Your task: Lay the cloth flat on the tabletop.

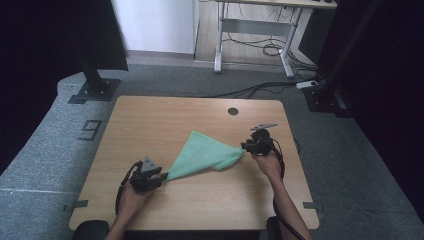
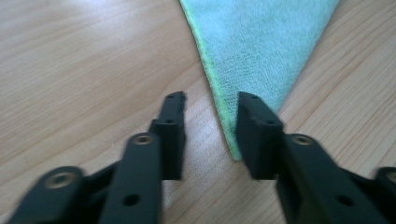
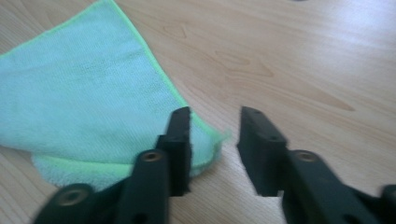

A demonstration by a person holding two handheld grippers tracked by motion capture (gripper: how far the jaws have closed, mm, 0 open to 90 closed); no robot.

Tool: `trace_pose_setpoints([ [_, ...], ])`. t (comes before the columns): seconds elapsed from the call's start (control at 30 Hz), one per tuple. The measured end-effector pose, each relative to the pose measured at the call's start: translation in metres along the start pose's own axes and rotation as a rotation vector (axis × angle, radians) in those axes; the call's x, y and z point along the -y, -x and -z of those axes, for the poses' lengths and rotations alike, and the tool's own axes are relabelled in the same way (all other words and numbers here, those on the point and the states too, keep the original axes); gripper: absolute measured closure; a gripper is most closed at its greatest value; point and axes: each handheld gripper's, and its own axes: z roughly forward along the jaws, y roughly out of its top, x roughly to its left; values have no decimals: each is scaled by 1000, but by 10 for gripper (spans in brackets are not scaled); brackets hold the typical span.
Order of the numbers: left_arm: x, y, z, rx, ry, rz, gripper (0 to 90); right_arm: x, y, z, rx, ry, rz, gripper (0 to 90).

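Note:
A mint-green cloth lies folded into a rough triangle on the wooden table. My left gripper sits at the cloth's near-left tip, held low over the table. In the left gripper view the cloth narrows to a point that lies loose between the jaws of the left gripper, which stand apart. My right gripper is at the cloth's right corner. In the right gripper view the cloth's doubled corner rests on the wood by the left jaw of the right gripper, unpinched.
A round cable hole sits near the table's far edge. Black stand bases flank the table on the grey carpet. A white-legged desk and floor cables lie beyond. Bare wood surrounds the cloth.

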Motion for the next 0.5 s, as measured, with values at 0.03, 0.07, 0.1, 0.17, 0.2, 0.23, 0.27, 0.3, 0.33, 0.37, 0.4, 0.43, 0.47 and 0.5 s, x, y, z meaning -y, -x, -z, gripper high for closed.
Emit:
trace_pose_setpoints([
  [0.03, -1, 0, 2, 7, 7, 1, 549, -1, 0, 3, 0, 11, 3, 595],
  [0.07, -2, 1, 3, 14, 15, 0, 538, -2, -1, 7, -5, 19, 3, 589],
  [0.1, -3, 2, 5, 20, 21, -1, 525, -2, -3, 11, -13, 23, 6, 589],
  [0.17, -5, 5, 7, 35, 38, -8, 511, -2, -9, 16, -36, 32, 23, 595],
  [0.2, -7, 6, 8, 48, 41, -14, 506, -1, -12, 18, -44, 34, 29, 603],
  [0.23, -8, 8, 9, 54, 46, -15, 504, 0, -17, 18, -60, 30, 41, 613],
  [0.27, -9, 10, 9, 61, 47, -20, 503, 1, -21, 18, -72, 29, 50, 618],
  [0.3, -9, 11, 8, 72, 47, -22, 503, 4, -26, 17, -87, 24, 58, 627],
  [0.33, -10, 12, 7, 83, 46, -23, 502, 6, -31, 15, -107, 19, 66, 634],
  [0.37, -10, 13, 7, 89, 45, -26, 501, 9, -37, 12, -126, 10, 81, 642],
  [0.4, -10, 14, 6, 96, 41, -28, 501, 10, -41, 10, -136, 6, 88, 648],
  [0.43, -10, 15, 4, 104, 39, -29, 501, 12, -46, 8, -149, 2, 95, 652],
  [0.47, -10, 15, 3, 108, 37, -29, 502, 14, -52, 4, -168, -2, 99, 657],
  [0.5, -10, 16, 2, 109, 33, -33, 502, 15, -56, 3, -179, -6, 101, 657],
])
